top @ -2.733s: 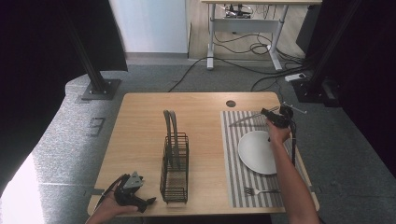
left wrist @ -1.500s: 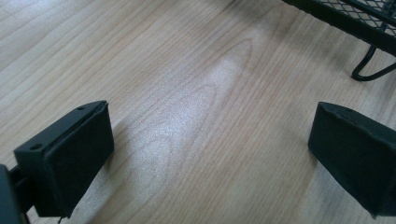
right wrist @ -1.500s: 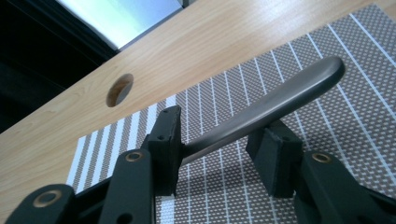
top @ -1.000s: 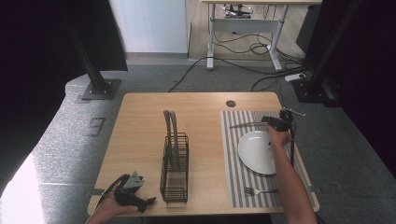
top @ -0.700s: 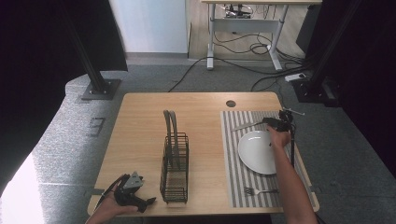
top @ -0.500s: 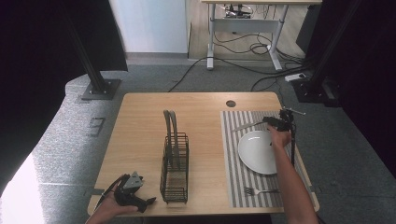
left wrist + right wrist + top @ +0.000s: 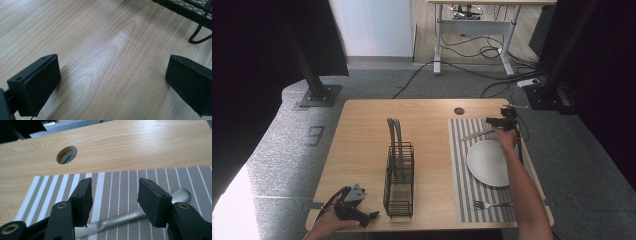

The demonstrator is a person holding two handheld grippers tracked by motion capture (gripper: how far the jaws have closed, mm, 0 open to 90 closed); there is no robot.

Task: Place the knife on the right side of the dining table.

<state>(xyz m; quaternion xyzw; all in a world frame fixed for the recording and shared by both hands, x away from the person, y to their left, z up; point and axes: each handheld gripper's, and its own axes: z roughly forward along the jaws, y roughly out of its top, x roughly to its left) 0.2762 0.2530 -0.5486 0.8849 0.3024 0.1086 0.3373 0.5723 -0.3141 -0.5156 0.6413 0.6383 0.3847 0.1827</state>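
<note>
A silver utensil [image 7: 476, 134] lies slanted on the far part of the striped placemat [image 7: 462, 165], just beyond the white plate [image 7: 489, 162]. My right gripper [image 7: 490, 121] hovers over the utensil's right end with its jaws pointing left. In the right gripper view the gripper [image 7: 113, 192] stands open and its jaws have just been opening. The utensil [image 7: 130, 216] rests on the mat below them, touching neither pad. My left gripper [image 7: 371, 216] rests at the near left table edge, and its jaws [image 7: 113, 67] are spread wide over bare wood.
A black wire rack [image 7: 398, 170] stands mid-table, its foot [image 7: 200, 37] close to my left gripper. A fork [image 7: 492, 204] lies on the mat's near end. A round cable hole [image 7: 459, 111] [image 7: 66, 155] sits beyond the mat. Bare wood stretches left of the rack.
The right gripper's jaws have widened, and the gripper has risen slightly toward the far edge, leaving the utensil on the mat. The left gripper has not moved.
</note>
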